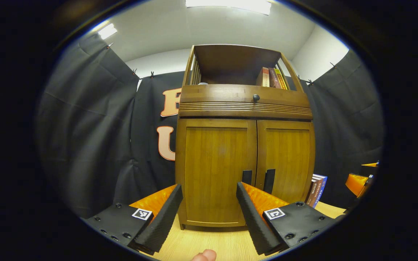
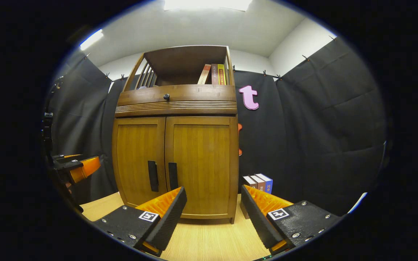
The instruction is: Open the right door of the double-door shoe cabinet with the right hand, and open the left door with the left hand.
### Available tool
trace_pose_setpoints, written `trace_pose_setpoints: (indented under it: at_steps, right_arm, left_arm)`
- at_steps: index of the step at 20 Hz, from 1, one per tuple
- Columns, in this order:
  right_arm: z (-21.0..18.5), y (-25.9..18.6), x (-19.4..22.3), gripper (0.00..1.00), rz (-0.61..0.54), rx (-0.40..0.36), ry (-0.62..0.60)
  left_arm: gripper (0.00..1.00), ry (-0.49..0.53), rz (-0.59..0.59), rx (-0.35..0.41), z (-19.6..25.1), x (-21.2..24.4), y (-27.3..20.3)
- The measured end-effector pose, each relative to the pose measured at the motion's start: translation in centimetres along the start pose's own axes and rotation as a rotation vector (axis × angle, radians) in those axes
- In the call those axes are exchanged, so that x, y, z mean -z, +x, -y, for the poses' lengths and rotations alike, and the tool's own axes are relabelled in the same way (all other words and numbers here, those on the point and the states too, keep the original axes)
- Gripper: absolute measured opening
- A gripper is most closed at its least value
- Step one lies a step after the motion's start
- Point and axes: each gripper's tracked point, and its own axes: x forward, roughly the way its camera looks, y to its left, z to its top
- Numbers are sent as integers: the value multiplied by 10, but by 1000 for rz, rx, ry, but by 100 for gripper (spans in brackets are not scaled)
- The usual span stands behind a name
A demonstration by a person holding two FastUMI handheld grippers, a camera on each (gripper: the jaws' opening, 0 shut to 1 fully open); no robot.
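Note:
A brown wooden shoe cabinet [image 1: 245,108] [image 2: 176,101] stands on a light wood table, both doors shut. The left door [image 1: 214,170] [image 2: 136,159] and the right door [image 1: 289,159] [image 2: 201,163] each carry a dark vertical handle near the centre seam: left handle [image 1: 246,177] [image 2: 152,175], right handle [image 1: 269,180] [image 2: 173,175]. My left gripper [image 1: 209,214] is open a short way in front of the left door, touching nothing. My right gripper [image 2: 212,214] is open in front of the right door, also clear of it. The left gripper [image 2: 76,168] also shows at the right gripper view's left edge.
A drawer with a round dark knob [image 1: 255,97] [image 2: 166,96] sits above the doors, with an open shelf of books [image 1: 272,78] [image 2: 212,74] on top. More books [image 1: 316,190] [image 2: 258,183] stand on the table right of the cabinet. Black cloth walls surround the booth.

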Motion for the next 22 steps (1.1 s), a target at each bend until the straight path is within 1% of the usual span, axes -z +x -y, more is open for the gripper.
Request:
trace_pose_setpoints:
  at_steps: [1,2,3,4,5,8,9,10,13,14,17,18,20,21,22]
  right_arm:
    - [1,1,0,94,0,-1,0]
    - [0,1,-1,94,1,-2,3]
    - [1,3,-1,94,2,-3,6]
    - [1,5,-2,94,4,-4,9]
    - [0,6,-3,94,7,-6,12]
    - [-3,10,-6,94,14,-12,20]
    - [-5,10,-9,94,24,-21,33]
    - [-10,11,-11,93,30,-34,50]
    - [-21,24,-14,94,28,-74,73]
    - [-21,31,-17,94,32,-81,80]
    - [-34,63,-25,93,45,-120,104]
    - [-40,77,-26,93,51,-137,107]
    - [-57,105,-27,93,54,-176,110]
    - [-66,120,-26,93,59,-195,110]
    - [-76,134,-25,93,67,-214,101]
  left_arm:
    - [96,0,-2,-1,0,0,1]
    - [99,1,0,-3,-1,-1,0]
    - [99,2,3,-3,-1,-3,0]
    - [96,3,5,-4,-1,-2,1]
    - [99,3,7,-5,-1,-3,2]
    - [99,3,12,-6,-2,-4,0]
    - [99,4,12,-11,-5,-3,0]
    - [94,3,11,-15,-6,-3,0]
    - [96,6,2,-25,-11,-2,0]
    - [99,10,1,-29,-14,-2,-1]
    - [96,8,-7,-34,-17,-1,-1]
    - [98,5,-11,-33,-17,1,-2]
    - [94,5,-14,-43,-20,1,-4]
    - [98,7,-17,-52,-22,1,-6]
    - [98,6,-19,-59,-24,3,-8]
